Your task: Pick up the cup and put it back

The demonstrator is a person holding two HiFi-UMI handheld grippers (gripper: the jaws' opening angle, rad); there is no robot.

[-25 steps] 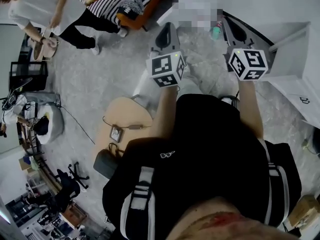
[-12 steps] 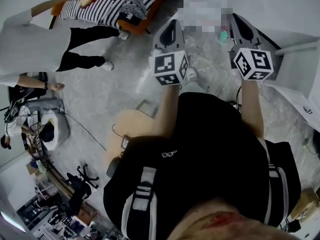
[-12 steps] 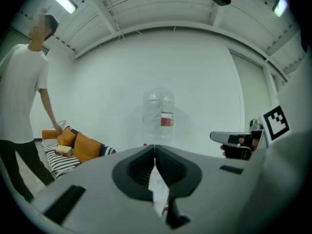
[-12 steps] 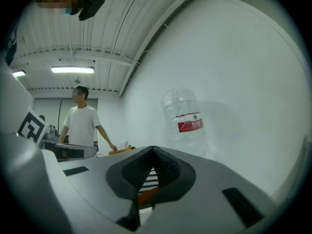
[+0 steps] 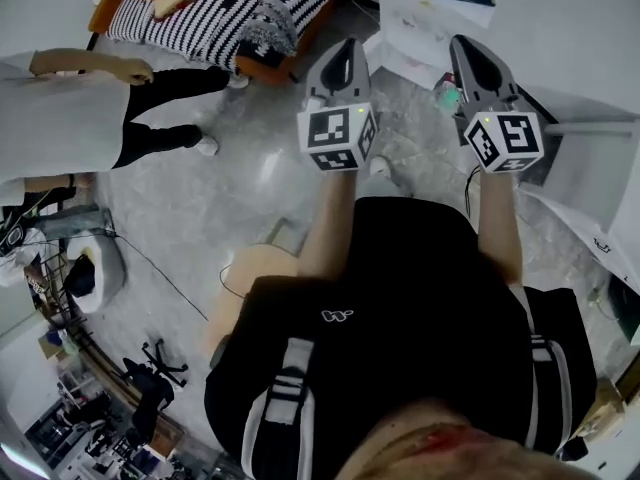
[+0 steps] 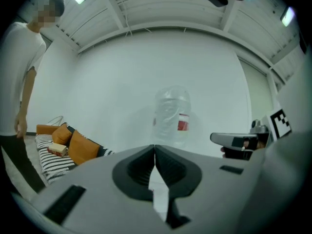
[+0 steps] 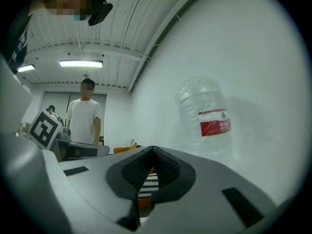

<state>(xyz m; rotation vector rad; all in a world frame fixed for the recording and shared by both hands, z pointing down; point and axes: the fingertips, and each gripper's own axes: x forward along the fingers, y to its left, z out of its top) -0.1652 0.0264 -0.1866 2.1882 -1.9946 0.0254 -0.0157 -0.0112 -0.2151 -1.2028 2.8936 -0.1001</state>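
No cup shows clearly in any view. A small green container (image 5: 447,93) stands on the floor between the grippers; what it is I cannot tell. My left gripper (image 5: 347,46) and right gripper (image 5: 461,42) are held side by side in front of the body, pointing forward. In the left gripper view the left gripper (image 6: 154,148) is shut and empty. The right gripper (image 7: 153,150) is likewise shut and empty in its own view. A large clear water jug (image 6: 171,116) with a red label stands ahead against a white wall, and it also shows in the right gripper view as the jug (image 7: 204,116).
A person in a white top (image 5: 60,118) stands at the left, seen also as the person (image 7: 84,118) in the right gripper view. A sofa with striped cushions (image 5: 220,18) lies ahead left. White furniture (image 5: 590,158) is at the right, papers (image 5: 430,13) lie ahead, and a round wooden stool (image 5: 250,273) is below.
The head view has swung, bringing the sofa and the papers further into view. Both shut grippers stay side by side. The person at the left has shifted across the floor.
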